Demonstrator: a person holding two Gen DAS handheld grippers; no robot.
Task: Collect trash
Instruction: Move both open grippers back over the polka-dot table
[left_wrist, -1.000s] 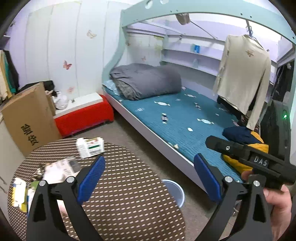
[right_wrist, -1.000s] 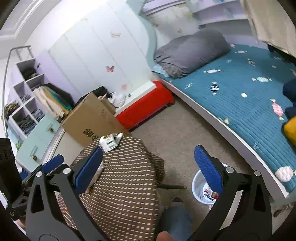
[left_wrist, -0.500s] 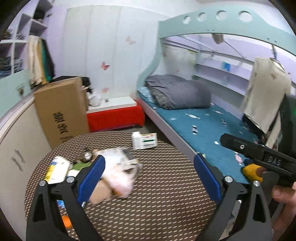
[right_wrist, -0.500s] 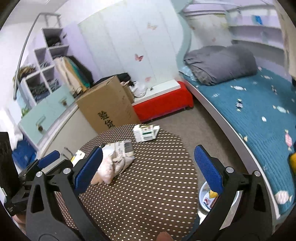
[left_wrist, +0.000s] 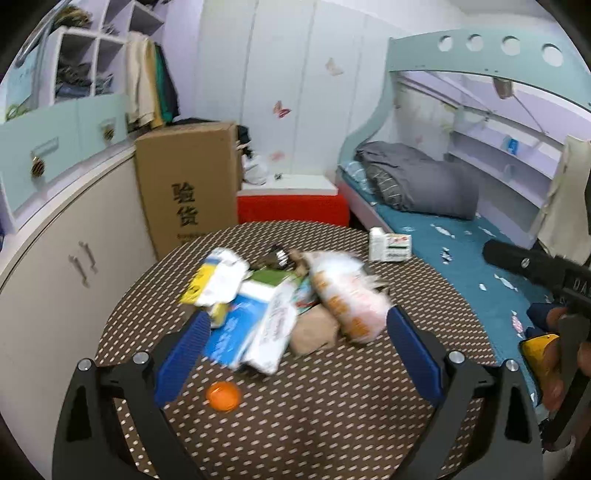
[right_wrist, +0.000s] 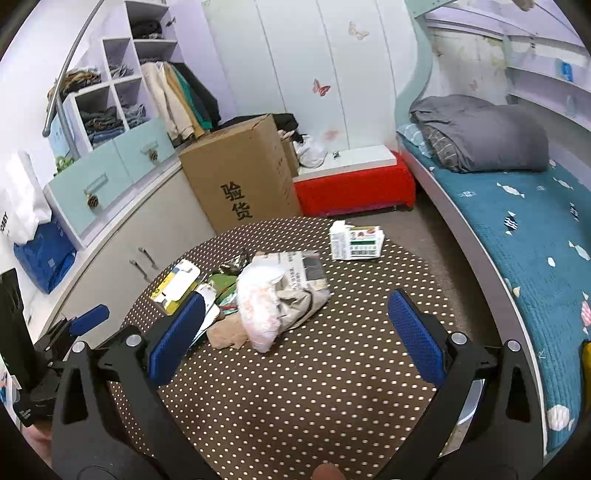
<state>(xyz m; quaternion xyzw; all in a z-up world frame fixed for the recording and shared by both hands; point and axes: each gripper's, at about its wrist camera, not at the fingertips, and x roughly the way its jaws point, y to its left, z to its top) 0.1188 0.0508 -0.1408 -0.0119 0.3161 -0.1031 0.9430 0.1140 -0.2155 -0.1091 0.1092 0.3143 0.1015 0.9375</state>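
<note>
A pile of trash lies on the round brown dotted table (left_wrist: 332, 406): a white and pink plastic bag (left_wrist: 347, 295) (right_wrist: 260, 306), blue and white wrappers (left_wrist: 251, 325), a yellow and white packet (left_wrist: 218, 280) (right_wrist: 177, 284), a brown paper scrap (left_wrist: 314, 332) and an orange cap (left_wrist: 222, 396). A white and green carton (left_wrist: 389, 245) (right_wrist: 356, 242) lies apart at the far edge. My left gripper (left_wrist: 295, 354) is open above the pile. My right gripper (right_wrist: 295, 332) is open and empty, also over the table.
A cardboard box (right_wrist: 240, 173) and a red bench (right_wrist: 354, 184) stand beyond the table. A bed with a teal cover (right_wrist: 517, 221) runs along the right. Cabinets (left_wrist: 66, 258) stand on the left. The rim of a white bin (right_wrist: 471, 402) shows under the table's right edge.
Both grippers have swung left from the bed and floor toward the table. The trash pile now sits in the middle of both views, closer than before. Both stay open.
</note>
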